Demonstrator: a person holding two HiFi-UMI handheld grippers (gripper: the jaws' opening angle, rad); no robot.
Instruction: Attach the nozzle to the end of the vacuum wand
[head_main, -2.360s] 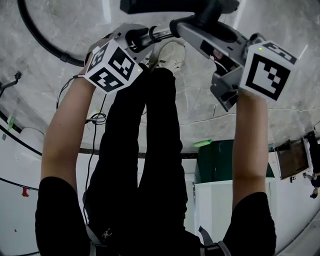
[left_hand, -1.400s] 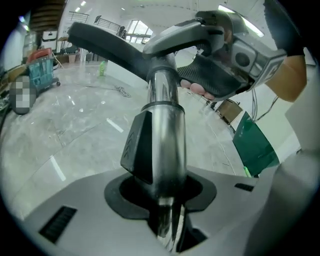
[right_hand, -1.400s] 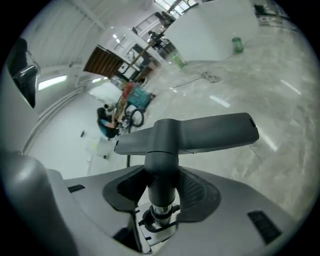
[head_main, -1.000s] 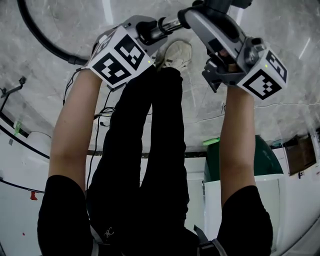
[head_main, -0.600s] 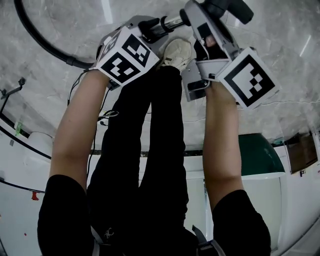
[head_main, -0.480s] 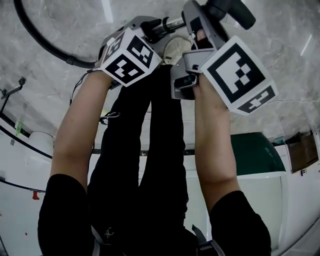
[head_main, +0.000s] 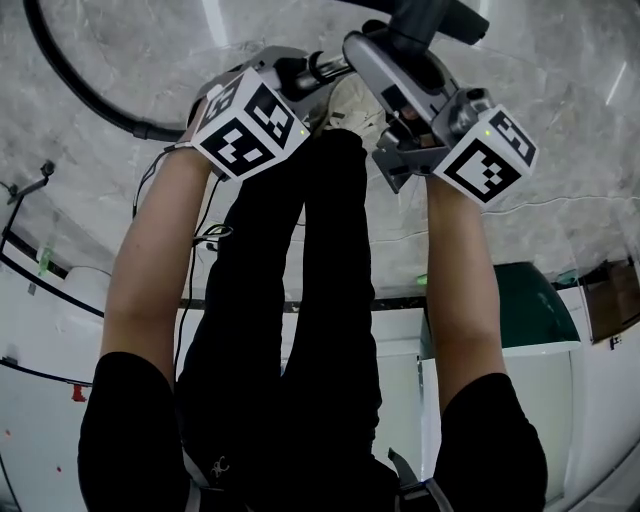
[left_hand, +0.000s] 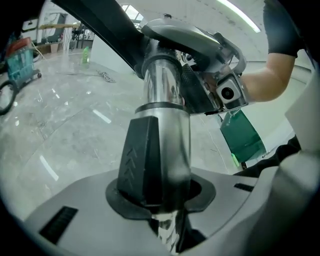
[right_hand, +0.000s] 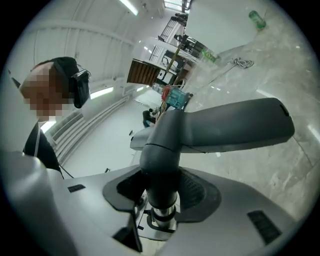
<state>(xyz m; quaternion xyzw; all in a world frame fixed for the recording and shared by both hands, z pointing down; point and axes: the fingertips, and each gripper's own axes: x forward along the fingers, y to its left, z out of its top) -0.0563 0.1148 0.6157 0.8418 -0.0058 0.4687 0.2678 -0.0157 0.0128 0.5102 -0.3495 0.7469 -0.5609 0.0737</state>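
Above a marble floor (head_main: 560, 60), our left fingers (left_hand: 140, 160) clamped the chrome wand (left_hand: 162, 90), its length running straight toward the nozzle (right_hand: 235, 125) gripped in our right fingers (right_hand: 200, 187).

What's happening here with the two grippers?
A person standing on a marble floor is joining vacuum parts with two handheld grippers. The left gripper is clamped on the shiny metal vacuum wand, and its jaws have just been closing tighter on it. The right gripper grips the neck of the dark grey plastic nozzle. The wand's end meets the nozzle's neck; whether it is fully seated can't be told.
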